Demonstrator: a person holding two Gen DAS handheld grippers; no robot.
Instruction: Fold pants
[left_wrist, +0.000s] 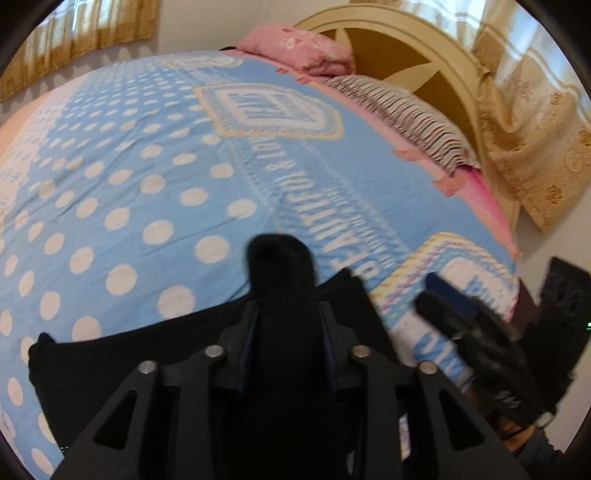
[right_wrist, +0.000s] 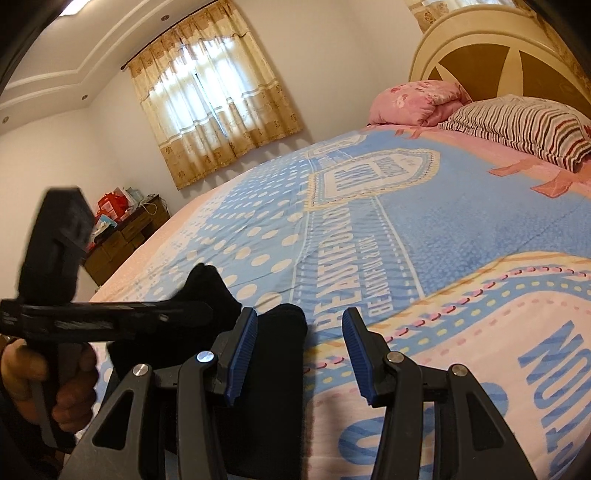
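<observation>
Black pants (left_wrist: 147, 350) lie at the near edge of the bed on a blue dotted bedcover (left_wrist: 147, 184). My left gripper (left_wrist: 284, 295) is shut on a bunched fold of them. The cloth fills the gap between its blue pads and stands up past the hidden fingertips. From the right wrist view, the left gripper (right_wrist: 199, 310) comes in from the left, held by a hand (right_wrist: 55, 369), with that fold rising at its tip. My right gripper (right_wrist: 299, 332) is open. The pants (right_wrist: 277, 369) lie against its left pad (right_wrist: 242, 354) only. It shows blurred at the right (left_wrist: 454, 306).
A striped pillow (left_wrist: 417, 118) and a pink pillow (left_wrist: 295, 48) lie against the cream headboard (left_wrist: 406, 55). Curtains hang on the right (left_wrist: 535, 129) and over a far window (right_wrist: 214, 99). A wooden dresser (right_wrist: 125, 236) with red bags stands beyond the bed's far side.
</observation>
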